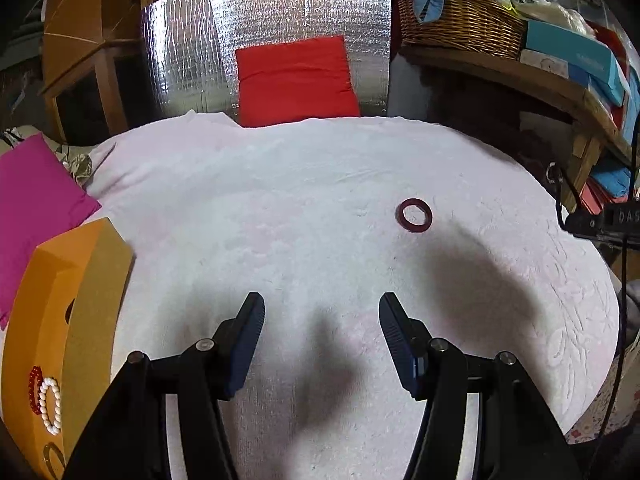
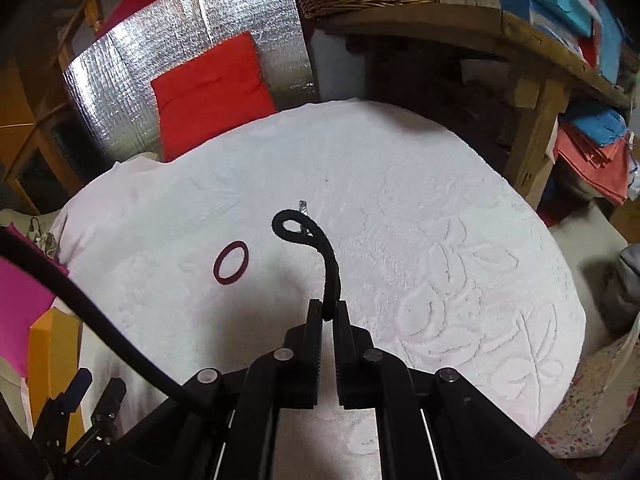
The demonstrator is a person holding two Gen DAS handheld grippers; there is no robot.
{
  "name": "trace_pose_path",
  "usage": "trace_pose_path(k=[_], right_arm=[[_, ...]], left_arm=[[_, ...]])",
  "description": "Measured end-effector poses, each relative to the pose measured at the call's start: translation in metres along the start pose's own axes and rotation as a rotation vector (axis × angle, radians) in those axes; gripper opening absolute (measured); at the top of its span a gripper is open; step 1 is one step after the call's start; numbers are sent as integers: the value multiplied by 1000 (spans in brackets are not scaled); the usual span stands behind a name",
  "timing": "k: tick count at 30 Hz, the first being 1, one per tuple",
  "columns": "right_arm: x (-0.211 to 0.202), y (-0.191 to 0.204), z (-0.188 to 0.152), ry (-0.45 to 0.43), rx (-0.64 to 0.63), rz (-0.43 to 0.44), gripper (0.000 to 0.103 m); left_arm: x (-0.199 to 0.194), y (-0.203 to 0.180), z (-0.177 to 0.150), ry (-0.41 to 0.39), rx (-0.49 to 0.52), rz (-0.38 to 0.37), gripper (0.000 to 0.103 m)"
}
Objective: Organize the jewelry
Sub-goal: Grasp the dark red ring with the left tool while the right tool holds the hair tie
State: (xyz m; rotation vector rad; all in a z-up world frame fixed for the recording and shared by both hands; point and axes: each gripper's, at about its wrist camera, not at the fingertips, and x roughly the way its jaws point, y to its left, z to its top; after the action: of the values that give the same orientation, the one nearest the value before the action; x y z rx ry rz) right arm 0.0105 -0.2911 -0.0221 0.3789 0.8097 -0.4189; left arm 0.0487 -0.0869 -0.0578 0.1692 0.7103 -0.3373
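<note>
My right gripper (image 2: 329,307) is shut on a black cord necklace (image 2: 332,264), lifted above the white textured cloth (image 2: 440,208); its looped end with a small silver clasp (image 2: 303,207) curls forward. A dark red ring-shaped bangle (image 1: 415,215) (image 2: 231,262) lies flat on the cloth, left of the cord in the right wrist view. My left gripper (image 1: 321,308) hangs open over the cloth with nothing between its fingers; it also shows low at the left in the right wrist view (image 2: 98,384). An orange box (image 1: 56,300) at the left holds a white bead bracelet (image 1: 51,405) and a red one (image 1: 35,384).
A magenta cushion (image 1: 32,200) lies beside the orange box. A red cushion (image 1: 296,80) leans on a silver foil panel (image 1: 192,40) at the back. A wooden shelf (image 1: 520,76) with a wicker basket (image 1: 460,24) and blue boxes stands at the right. A black cable (image 2: 100,312) crosses the lower left.
</note>
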Motion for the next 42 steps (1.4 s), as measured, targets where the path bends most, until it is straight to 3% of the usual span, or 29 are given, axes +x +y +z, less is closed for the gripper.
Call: trace_pose_path(k=[14,26,30,37,42], right_arm=[[39,0,0,43,15,58,6],[73,-29,5,13,149,279,6],[88,-52,13,56,226,340,6],[102,-79,39,132,305,442,6],[104,-80,38,165,327,463,6]], left_arm=[[18,-19,3,28,22,17,61],[34,-20,4,50,18,39,61],[38,-25,7,46,26,-13,61],[86,-66,33,99,95,-62,61],[126,-80,59,136,23,-89,61]])
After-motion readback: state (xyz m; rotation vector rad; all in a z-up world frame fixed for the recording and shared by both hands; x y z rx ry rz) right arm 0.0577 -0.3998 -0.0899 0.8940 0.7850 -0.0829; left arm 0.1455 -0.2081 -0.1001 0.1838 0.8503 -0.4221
